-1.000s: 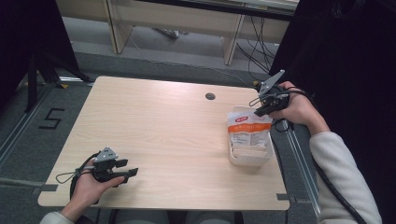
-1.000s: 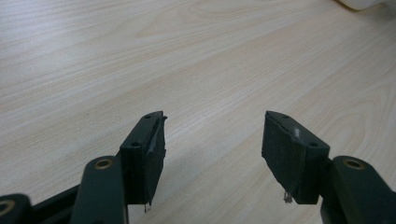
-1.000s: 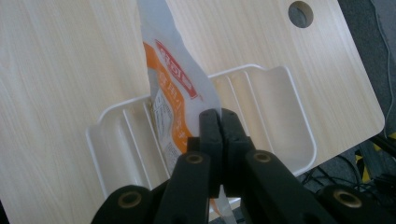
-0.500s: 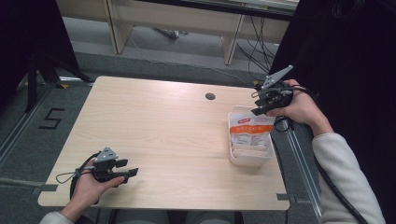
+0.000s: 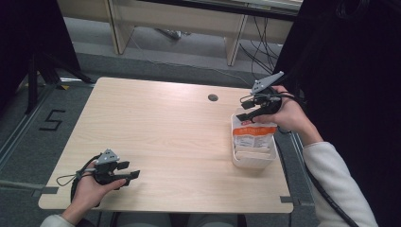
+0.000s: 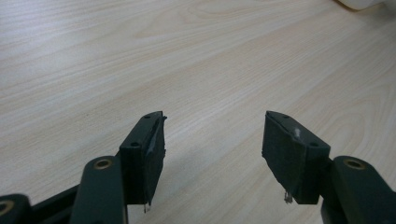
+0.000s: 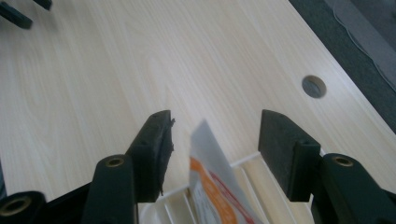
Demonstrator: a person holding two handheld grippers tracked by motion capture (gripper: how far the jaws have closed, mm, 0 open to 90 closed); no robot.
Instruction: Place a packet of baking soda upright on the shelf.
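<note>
We see the right gripper [image 5: 247, 109] fingers apart, straddling the packet [image 7: 219, 186] top in the white tray [image 5: 253, 160]; off-centre closing could crumple it (thin film). Left gripper [image 5: 126, 170] at 7 o'clock on the desk [image 5: 179, 142], fingers apart, empty.

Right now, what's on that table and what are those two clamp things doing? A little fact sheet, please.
Table: light wood, round cable hole near the far edge
White tray: near the table's right edge
Packet: white and orange, in the tray
Right gripper: open, top of the packet between its jaws, not touching
Left gripper: open, holding nothing, low over the near left of the table
</note>
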